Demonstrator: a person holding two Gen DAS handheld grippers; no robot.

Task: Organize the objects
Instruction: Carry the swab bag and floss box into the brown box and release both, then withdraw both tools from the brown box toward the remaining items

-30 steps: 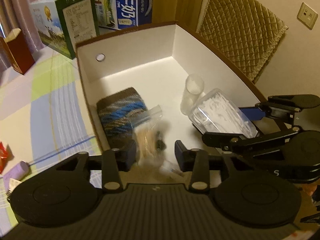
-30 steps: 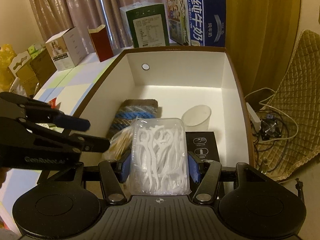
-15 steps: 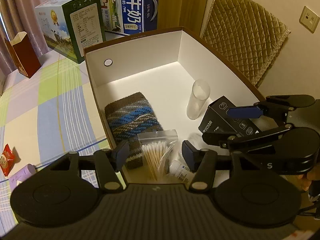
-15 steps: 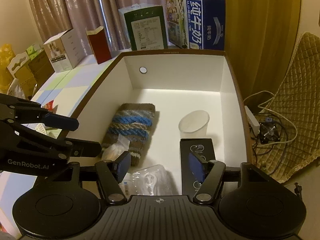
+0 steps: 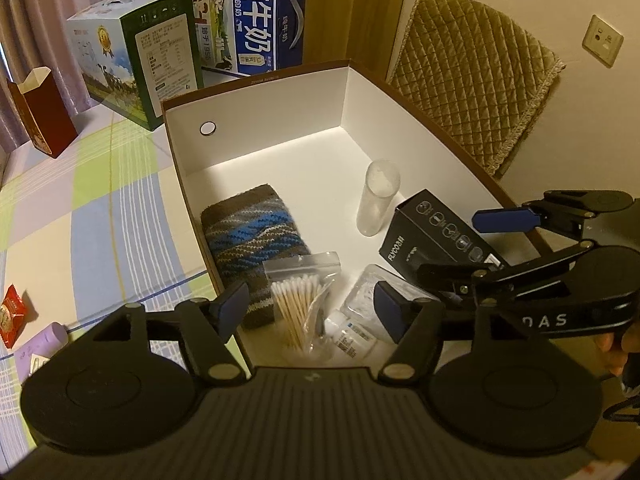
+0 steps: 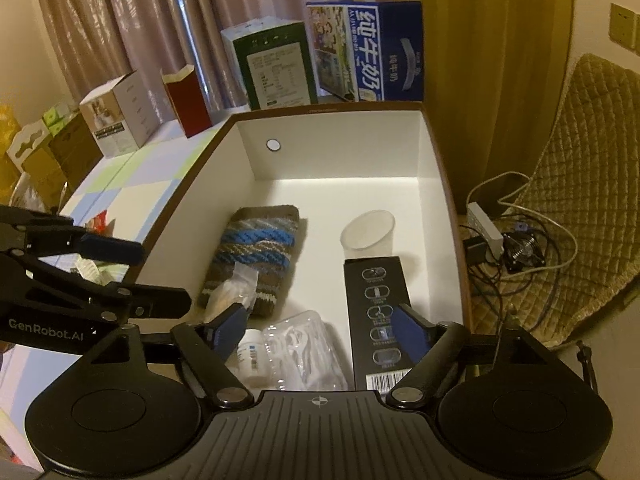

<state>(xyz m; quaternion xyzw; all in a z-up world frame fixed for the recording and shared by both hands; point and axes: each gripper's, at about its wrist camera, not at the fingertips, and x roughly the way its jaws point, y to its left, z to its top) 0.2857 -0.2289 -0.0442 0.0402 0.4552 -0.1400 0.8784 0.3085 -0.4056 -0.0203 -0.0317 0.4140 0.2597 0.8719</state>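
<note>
A white open box (image 5: 264, 128) (image 6: 332, 148) holds a knitted striped pouch (image 5: 248, 240) (image 6: 256, 252), a bag of cotton swabs (image 5: 300, 300) (image 6: 234, 290), a clear floss-pick case (image 5: 366, 300) (image 6: 304, 352), a small white bottle (image 5: 352, 336) (image 6: 252, 356), a clear cup (image 5: 376, 200) (image 6: 370, 234) and a black carton (image 5: 432, 240) (image 6: 380, 316). My left gripper (image 5: 310, 310) is open and empty above the box's near end. My right gripper (image 6: 320, 332) is open and empty above the case and carton; it also shows in the left wrist view (image 5: 472, 246).
Milk cartons (image 5: 240, 28) (image 6: 360, 48) and a green box (image 5: 144, 64) stand behind the white box. A dark red box (image 5: 40, 116) stands at left. A red packet (image 5: 12, 316) and purple tube (image 5: 40, 344) lie on the checked cloth. Cables (image 6: 516, 240) lie at right.
My right gripper has let go of the floss-pick case, which now lies in the box. My left gripper has let go of the cotton swab bag. Both grippers have drawn back and up.
</note>
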